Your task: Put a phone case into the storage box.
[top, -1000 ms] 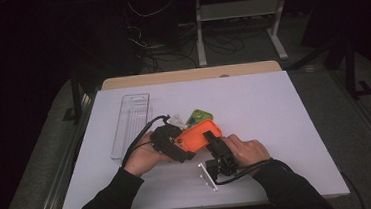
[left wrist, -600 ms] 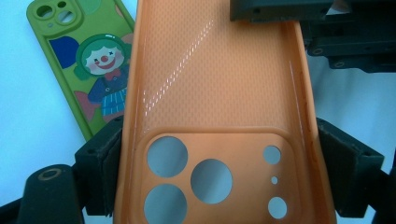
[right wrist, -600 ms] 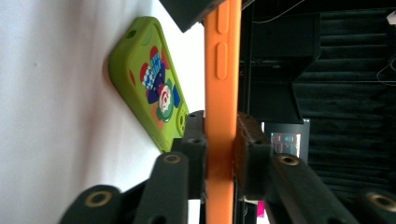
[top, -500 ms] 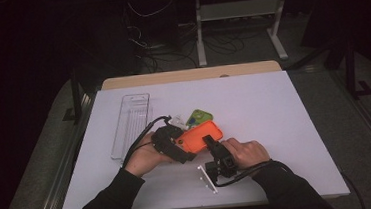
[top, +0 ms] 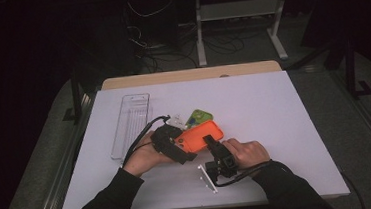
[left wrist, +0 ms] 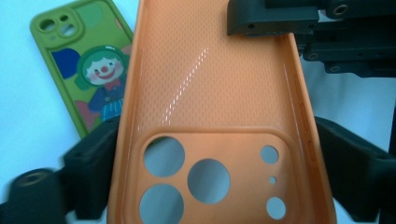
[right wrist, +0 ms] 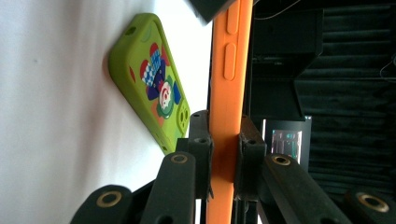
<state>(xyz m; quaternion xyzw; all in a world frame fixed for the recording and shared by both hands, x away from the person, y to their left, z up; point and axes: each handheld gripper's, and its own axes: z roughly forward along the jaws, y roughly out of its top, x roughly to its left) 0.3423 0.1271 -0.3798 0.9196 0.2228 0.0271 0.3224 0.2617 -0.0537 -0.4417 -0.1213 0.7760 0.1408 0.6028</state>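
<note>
An orange phone case is held just above the white table, camera holes toward my left gripper. In the left gripper view that gripper spans the orange case across its width. Its jaws have just been opening and still touch both long edges. My right gripper has just been closing and is shut on the case's near side edge. In the right gripper view its pads pinch the thin orange wall. A green clown-print case lies flat behind them.
A clear plastic tray lies on the left of the white table. Small clear bits sit next to the green case. Beyond the table's wooden far edge are a dark floor, cables and a white desk frame.
The right gripper's jaws have come together onto the orange case's near edge. Both hands and the case stayed about where they were.
</note>
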